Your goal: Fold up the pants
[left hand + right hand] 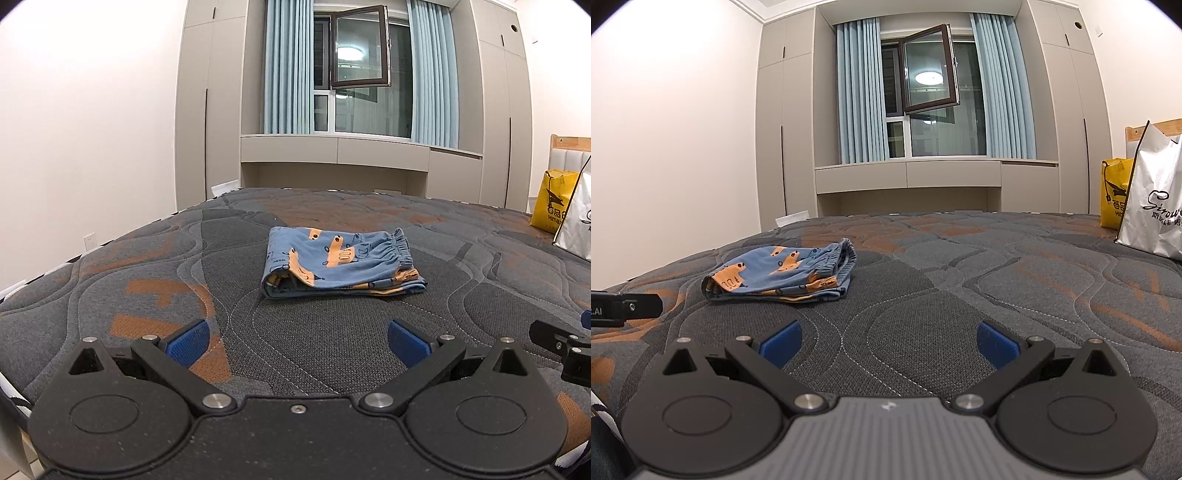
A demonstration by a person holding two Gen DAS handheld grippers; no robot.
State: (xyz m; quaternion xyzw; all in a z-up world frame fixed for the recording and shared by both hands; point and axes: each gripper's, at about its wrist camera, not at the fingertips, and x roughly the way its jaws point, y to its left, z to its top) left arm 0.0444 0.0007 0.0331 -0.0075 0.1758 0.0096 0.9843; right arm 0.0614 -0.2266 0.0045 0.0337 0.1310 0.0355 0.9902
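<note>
Small blue pants (341, 264) with orange prints lie folded into a compact stack on the grey and orange quilted mattress (147, 266). The elastic waistband is at their right end. In the right wrist view the pants (783, 273) lie ahead to the left. My left gripper (297, 341) is open and empty, low over the mattress, a short way in front of the pants. My right gripper (889, 341) is open and empty, to the right of the pants and nearer than them. Part of the right gripper (561, 345) shows at the right edge of the left wrist view.
A white shopping bag (1156, 206) and a yellow bag (1115, 195) stand at the mattress's far right by a wooden headboard. Beyond the far edge of the mattress (960, 258) are grey cabinets, blue curtains and an open window. A white wall runs along the left side.
</note>
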